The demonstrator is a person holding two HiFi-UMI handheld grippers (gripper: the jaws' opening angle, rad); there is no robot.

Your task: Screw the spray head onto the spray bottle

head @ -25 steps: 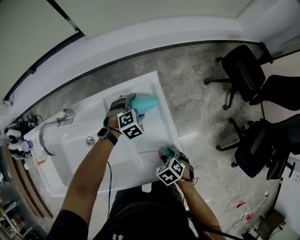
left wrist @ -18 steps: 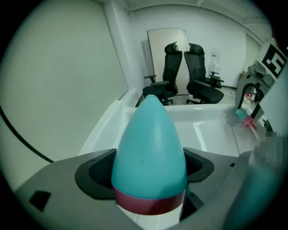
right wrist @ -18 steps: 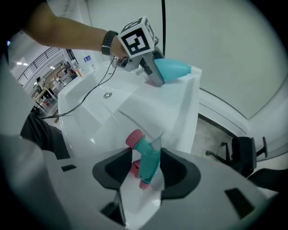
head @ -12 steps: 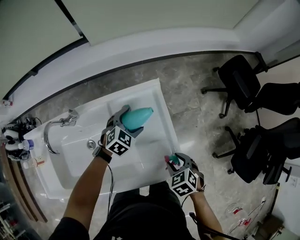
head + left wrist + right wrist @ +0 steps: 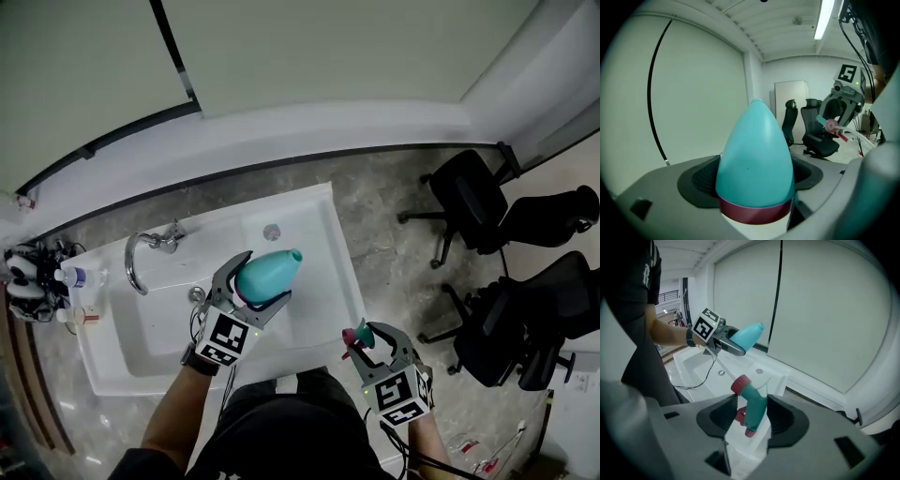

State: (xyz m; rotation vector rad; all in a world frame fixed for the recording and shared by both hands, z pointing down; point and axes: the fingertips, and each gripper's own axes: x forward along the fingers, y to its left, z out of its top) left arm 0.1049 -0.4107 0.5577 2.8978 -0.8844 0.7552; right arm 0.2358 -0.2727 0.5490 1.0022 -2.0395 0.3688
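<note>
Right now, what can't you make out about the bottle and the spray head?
- Bottle mouth: left gripper view, it points away behind the bottle's own body; head view, too small.
- Spray head thread: right gripper view, low between the pads of the right claw; head view, too small.
- Small bottles, head view's left edge: tiny, partly cut off.

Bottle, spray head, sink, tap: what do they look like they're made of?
Spray bottle: likely plastic, teal, smooth satin with soft highlights, and a dark red band.
Spray head: moulded plastic by the look, teal body with red parts.
Sink: glossy white, ceramic or similar; the surface shows reflections.
Tap: shiny silver metal, probably chromed.
</note>
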